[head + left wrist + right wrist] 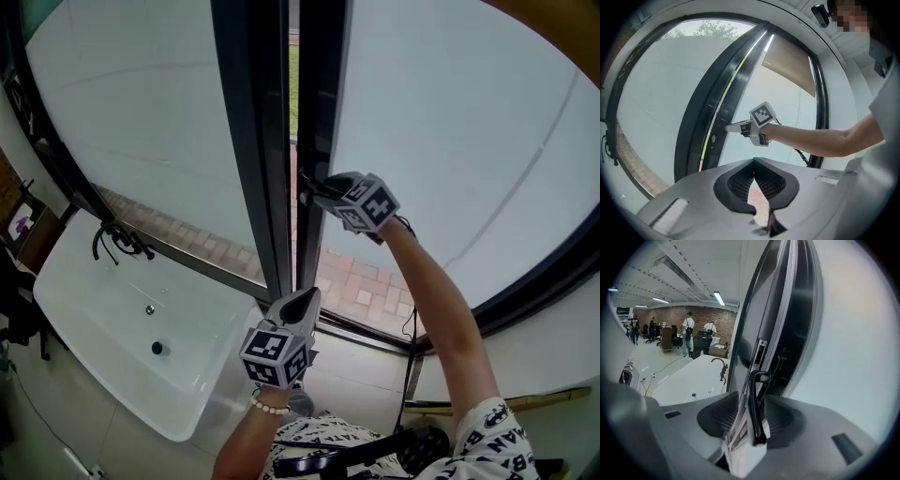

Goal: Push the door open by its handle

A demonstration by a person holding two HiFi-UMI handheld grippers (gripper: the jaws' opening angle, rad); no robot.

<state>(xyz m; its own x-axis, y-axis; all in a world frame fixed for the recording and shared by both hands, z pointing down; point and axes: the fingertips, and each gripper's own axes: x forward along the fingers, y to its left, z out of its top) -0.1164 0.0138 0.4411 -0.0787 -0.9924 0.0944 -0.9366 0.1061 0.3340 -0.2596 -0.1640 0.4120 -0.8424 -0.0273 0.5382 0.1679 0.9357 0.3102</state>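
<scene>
nearest the camera, a patterned shirt point(328, 436) fills the bottom edge of the head view, and a beaded bracelet point(270, 406) circles the left wrist. above it the left gripper point(305, 298) is held low in front of the doors, its jaws brought together at the tips with nothing between them, touching neither door. to the left, beside the glass, sits a white bathtub point(103, 309) with a black faucet point(117, 242) on its far rim. the right forearm point(441, 300) stretches up and forward to the right gripper point(317, 187), which sits at the inner edge of the right door point(450, 122). in the right gripper view the dark lever handle point(757, 408) stands upright between that gripper's jaws, alongside the door's edge; the jaws are apart around it, and the pads do not look closed onto it. both doors are frosted glass in dark frames; the left door point(141, 103) stands just beside the right one, with a narrow gap point(292, 94) between them. through that gap and under the glass shows brick paving point(361, 281), with a strip of green higher up. far behind the bathtub, in the right gripper view, people point(689, 333) stand by a brick wall.
</scene>
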